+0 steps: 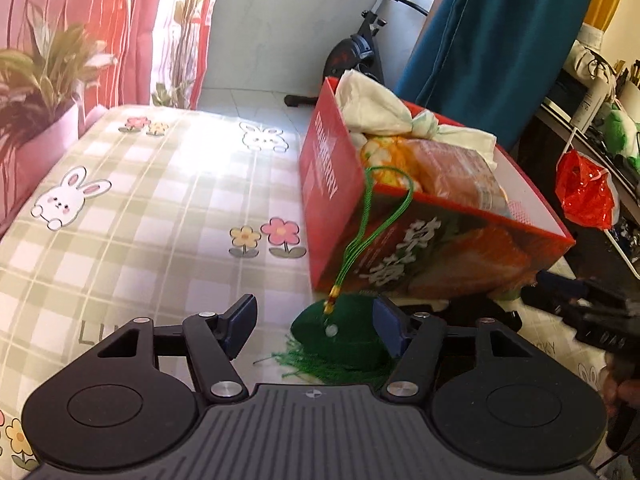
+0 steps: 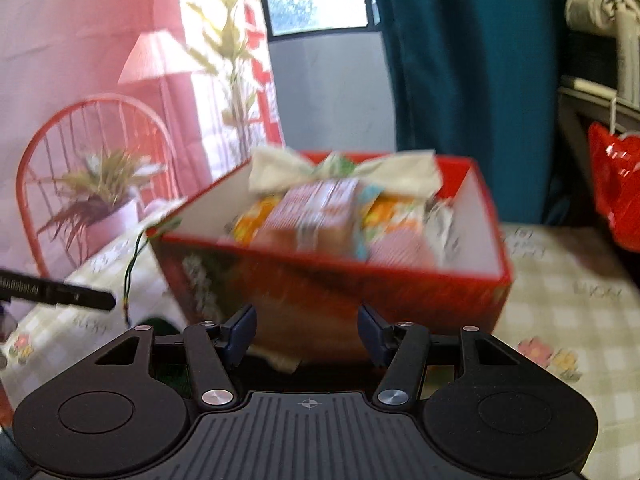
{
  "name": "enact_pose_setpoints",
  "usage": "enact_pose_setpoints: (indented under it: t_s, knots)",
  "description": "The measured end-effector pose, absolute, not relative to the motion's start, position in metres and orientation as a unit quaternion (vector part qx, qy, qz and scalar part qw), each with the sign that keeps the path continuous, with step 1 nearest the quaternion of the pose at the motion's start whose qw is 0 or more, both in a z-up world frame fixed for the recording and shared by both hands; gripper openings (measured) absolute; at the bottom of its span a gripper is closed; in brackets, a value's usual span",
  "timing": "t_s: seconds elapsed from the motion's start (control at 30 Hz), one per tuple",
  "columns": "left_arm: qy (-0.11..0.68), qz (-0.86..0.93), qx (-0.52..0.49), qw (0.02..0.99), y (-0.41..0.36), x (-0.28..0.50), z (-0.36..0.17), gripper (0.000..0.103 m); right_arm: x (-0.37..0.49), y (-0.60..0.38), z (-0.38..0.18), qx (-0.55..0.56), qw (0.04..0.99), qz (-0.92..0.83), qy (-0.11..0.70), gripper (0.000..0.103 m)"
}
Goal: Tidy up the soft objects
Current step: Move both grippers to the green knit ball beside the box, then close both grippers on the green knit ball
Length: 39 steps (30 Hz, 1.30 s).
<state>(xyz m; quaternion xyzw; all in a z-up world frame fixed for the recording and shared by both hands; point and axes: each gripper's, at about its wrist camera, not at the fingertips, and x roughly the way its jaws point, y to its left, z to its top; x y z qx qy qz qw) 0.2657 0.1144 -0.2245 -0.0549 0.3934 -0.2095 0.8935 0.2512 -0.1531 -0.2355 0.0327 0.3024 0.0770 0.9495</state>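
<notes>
A dark green pouch (image 1: 340,340) with a tassel lies on the checked bedsheet (image 1: 160,220). Its green cord (image 1: 372,216) loops up over the corner of the red box (image 1: 440,256). My left gripper (image 1: 316,328) is open around the pouch; the right finger (image 1: 388,326) is against it and the left finger stands apart. The box (image 2: 332,280) sits tilted and holds white cloth (image 1: 376,104), an orange toy (image 1: 390,160) and a wrapped pack (image 2: 316,212). My right gripper (image 2: 307,332) is open, low at the box's near wall, with nothing pinched. The picture there is blurred.
A potted plant (image 1: 44,92) stands at the bed's far left by a pink curtain. An exercise bike (image 1: 356,52) and a teal curtain (image 1: 500,40) are behind the box. A red plastic bag (image 1: 586,190) hangs by a cluttered shelf on the right.
</notes>
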Motion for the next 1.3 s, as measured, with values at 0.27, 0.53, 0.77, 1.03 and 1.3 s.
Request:
enact_pose_setpoints:
  t_s: [0.27, 0.53, 0.77, 1.03, 1.3]
  knots:
    - [0.410, -0.254, -0.060, 0.874, 0.117, 0.280, -0.247, 0.053, 0.261, -0.114, -0.267, 0.004, 0.933, 0.113, 0.340, 0.053]
    - [0.419, -0.298, -0.096, 0.852, 0.109, 0.304, -0.267, 0.053, 0.278, -0.077, -0.280, -0.045, 0.920, 0.170, 0.352, 0.053]
    - [0.424, -0.326, -0.105, 0.838, 0.096, 0.305, -0.273, 0.052, 0.293, -0.056, -0.283, -0.070, 0.907, 0.211, 0.358, 0.053]
    - [0.429, -0.338, -0.095, 0.833, 0.074, 0.294, -0.273, 0.048, 0.293, -0.060, -0.289, -0.059, 0.901, 0.215, 0.373, 0.044]
    - [0.390, -0.344, -0.080, 0.851, 0.056, 0.279, -0.234, 0.048, 0.284, -0.083, -0.267, -0.032, 0.913, 0.206, 0.350, 0.041]
